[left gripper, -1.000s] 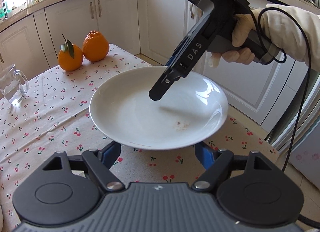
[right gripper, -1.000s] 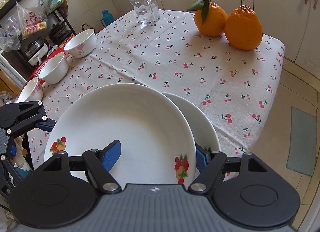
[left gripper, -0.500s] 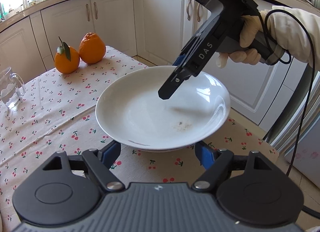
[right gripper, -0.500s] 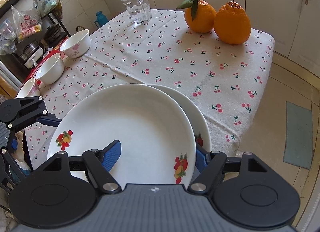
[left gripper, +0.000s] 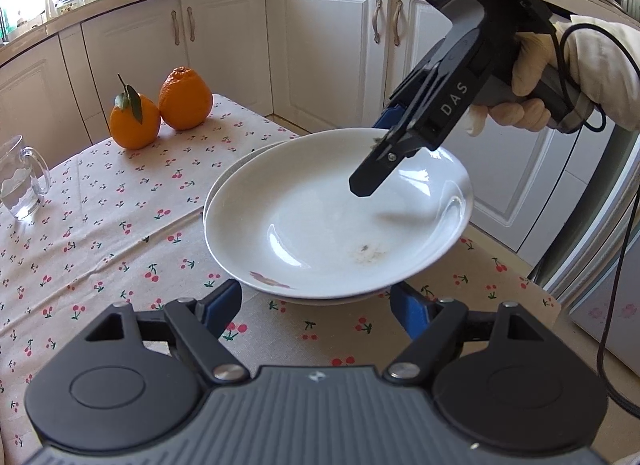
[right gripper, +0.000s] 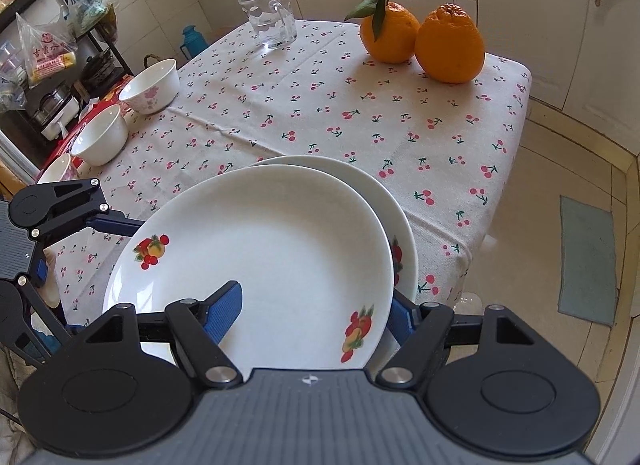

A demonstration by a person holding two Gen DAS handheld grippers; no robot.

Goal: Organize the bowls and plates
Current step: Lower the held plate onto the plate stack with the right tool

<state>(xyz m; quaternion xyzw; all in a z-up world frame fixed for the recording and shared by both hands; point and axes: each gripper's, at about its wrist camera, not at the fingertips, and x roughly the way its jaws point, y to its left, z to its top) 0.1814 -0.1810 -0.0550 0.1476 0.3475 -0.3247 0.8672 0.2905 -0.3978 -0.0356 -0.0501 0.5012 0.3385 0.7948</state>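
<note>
I hold my right gripper (right gripper: 310,305) pinched on the near rim of the glossy white round ceramic plate with fruit decals (right gripper: 260,249), one blue ribbed pad on its upper face and the other under its edge, so the plate tips slightly and overhangs the second white ceramic plate (right gripper: 384,201) lying on the table beneath it; I judge I am lowering it to stack, the two rims not yet lined up. My left gripper (left gripper: 316,305) waits spread wide at the opposite side of the stack, its blue pads just short of the rim and grasping nothing, probably ready to steady or nudge. The glaze is smooth and slippery, and a brownish smear marks the upper plate's well, so I grip the rim, not the face. Under them the cream cherry-print cloth (right gripper: 320,113) looks soft and creased and hangs over the table edge. Farther left three white round ceramic bowls (right gripper: 150,85) stand in a row, still unstacked. Beyond are a clear glass mug (right gripper: 270,17) and two dimpled oranges (right gripper: 424,39), touching.
</note>
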